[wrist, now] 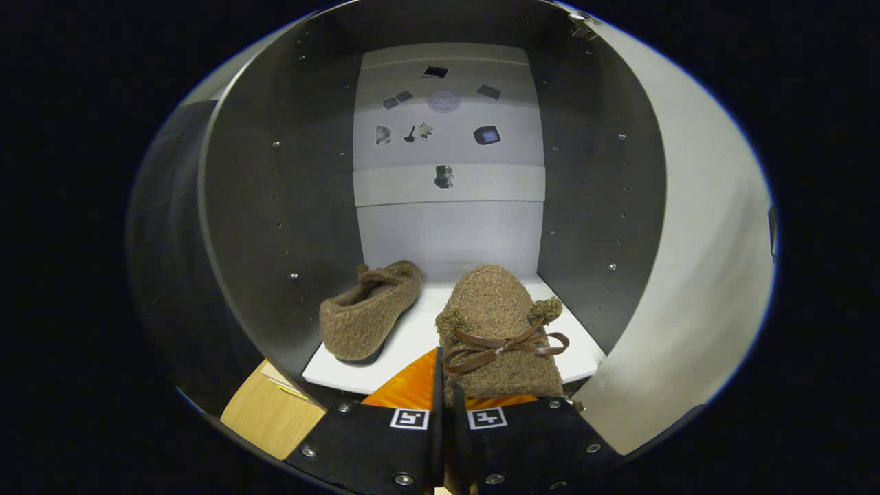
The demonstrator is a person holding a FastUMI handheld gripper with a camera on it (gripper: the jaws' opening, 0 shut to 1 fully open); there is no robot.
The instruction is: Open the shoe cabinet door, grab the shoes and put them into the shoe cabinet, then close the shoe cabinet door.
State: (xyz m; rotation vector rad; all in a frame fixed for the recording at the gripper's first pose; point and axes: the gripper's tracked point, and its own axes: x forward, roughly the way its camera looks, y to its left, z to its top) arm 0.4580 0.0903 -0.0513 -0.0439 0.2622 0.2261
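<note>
A fuzzy brown slipper with a brown ribbon bow (498, 309) points toe-first into the open shoe cabinet, its sole over the front of the white shelf (412, 340). My gripper (447, 377) is shut on the rim of its heel, and the fingers stand almost together there. The matching second slipper (371, 313) lies on the shelf beyond the fingers to the left. It sits beside the dark left wall with its toe toward the back.
The cabinet door (694, 275) stands swung open on the right, its pale inner face toward me. Dark side walls (275, 227) flank the compartment, and the light back panel (447, 227) carries small stickers. A wooden surface (271, 412) shows below the cabinet at the left.
</note>
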